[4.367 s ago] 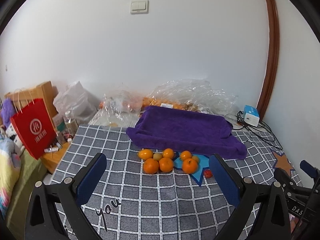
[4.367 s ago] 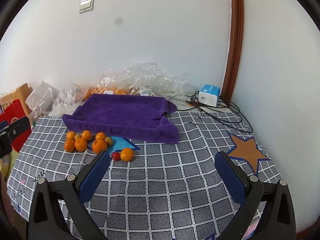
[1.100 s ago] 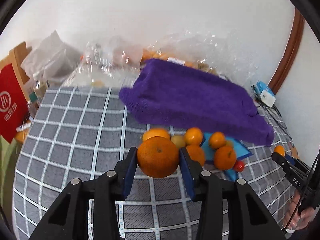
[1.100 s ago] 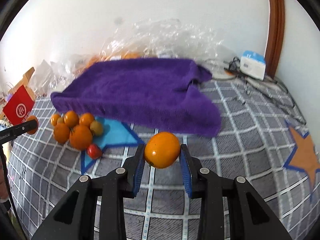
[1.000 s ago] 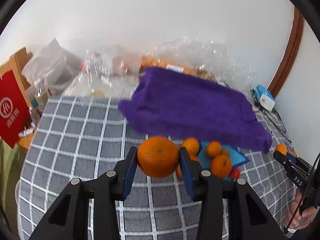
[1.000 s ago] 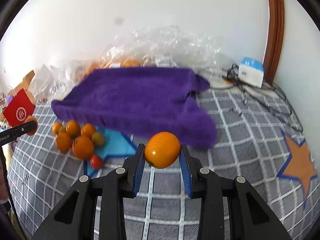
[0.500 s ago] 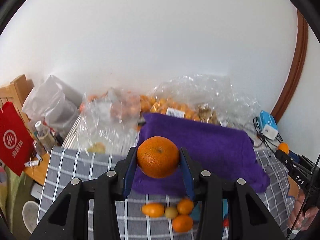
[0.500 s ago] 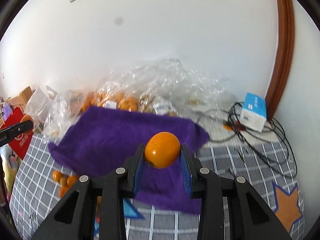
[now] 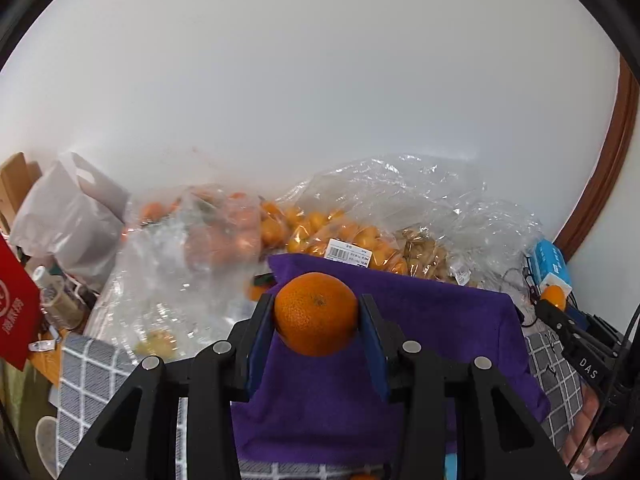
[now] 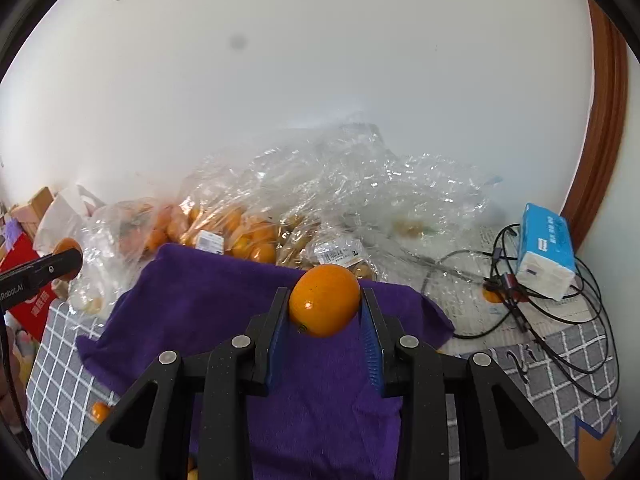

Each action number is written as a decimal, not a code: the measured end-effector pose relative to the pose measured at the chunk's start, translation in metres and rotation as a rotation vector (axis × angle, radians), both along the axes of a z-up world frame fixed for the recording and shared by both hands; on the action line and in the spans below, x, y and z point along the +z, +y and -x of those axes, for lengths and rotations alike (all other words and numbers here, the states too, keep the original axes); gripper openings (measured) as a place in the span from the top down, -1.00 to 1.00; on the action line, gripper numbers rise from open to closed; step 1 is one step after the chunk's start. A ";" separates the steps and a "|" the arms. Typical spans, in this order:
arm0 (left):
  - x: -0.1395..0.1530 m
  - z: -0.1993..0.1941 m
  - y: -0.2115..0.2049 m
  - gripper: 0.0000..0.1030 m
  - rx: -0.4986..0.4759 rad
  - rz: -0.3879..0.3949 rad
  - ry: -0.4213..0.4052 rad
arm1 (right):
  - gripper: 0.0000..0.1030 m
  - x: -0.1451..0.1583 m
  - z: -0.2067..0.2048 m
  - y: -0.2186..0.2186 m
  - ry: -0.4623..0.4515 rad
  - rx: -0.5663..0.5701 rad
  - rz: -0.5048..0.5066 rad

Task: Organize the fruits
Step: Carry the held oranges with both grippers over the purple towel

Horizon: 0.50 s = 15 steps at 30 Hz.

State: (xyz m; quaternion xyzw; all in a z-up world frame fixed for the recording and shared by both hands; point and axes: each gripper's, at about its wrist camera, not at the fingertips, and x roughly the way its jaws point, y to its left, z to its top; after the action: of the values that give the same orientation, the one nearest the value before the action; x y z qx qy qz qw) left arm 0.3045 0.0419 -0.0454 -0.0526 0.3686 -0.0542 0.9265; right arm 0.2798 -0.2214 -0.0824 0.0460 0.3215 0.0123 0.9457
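My left gripper point(image 9: 316, 316) is shut on a round orange point(image 9: 316, 314) and holds it above the purple towel point(image 9: 440, 328). My right gripper point(image 10: 325, 306) is shut on a smoother orange fruit point(image 10: 324, 300) and holds it above the same towel point(image 10: 200, 296). Each gripper shows at the edge of the other's view, the right one point(image 9: 554, 306) at the right, the left one point(image 10: 66, 262) at the left, each with its fruit. One small orange point(image 10: 100, 412) lies on the checked cloth at lower left.
Clear plastic bags of oranges point(image 9: 320, 228) and crumpled plastic point(image 10: 360, 184) lie behind the towel against the white wall. A blue-white box point(image 10: 546, 248) with black cables sits at the right. A red bag point(image 9: 16, 312) and a white bag point(image 9: 68, 216) stand at the left.
Both grippers closed on fruits from the pile, then rose and moved forward over the purple towel. The fruit pile has dropped out of view below.
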 end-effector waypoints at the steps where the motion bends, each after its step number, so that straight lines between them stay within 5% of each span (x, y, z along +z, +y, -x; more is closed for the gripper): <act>1: -0.003 -0.004 -0.002 0.23 -0.006 0.002 0.005 | 0.34 -0.004 -0.007 -0.001 0.009 -0.002 -0.006; 15: -0.071 -0.049 -0.033 0.23 -0.044 -0.029 0.126 | 0.34 -0.057 -0.052 -0.003 0.131 0.017 -0.013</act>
State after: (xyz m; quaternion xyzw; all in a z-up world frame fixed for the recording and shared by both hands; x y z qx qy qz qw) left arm 0.3536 0.0094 -0.1168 -0.0345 0.4279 -0.0658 0.9008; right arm 0.3320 -0.2243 -0.1396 0.0502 0.3830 0.0195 0.9222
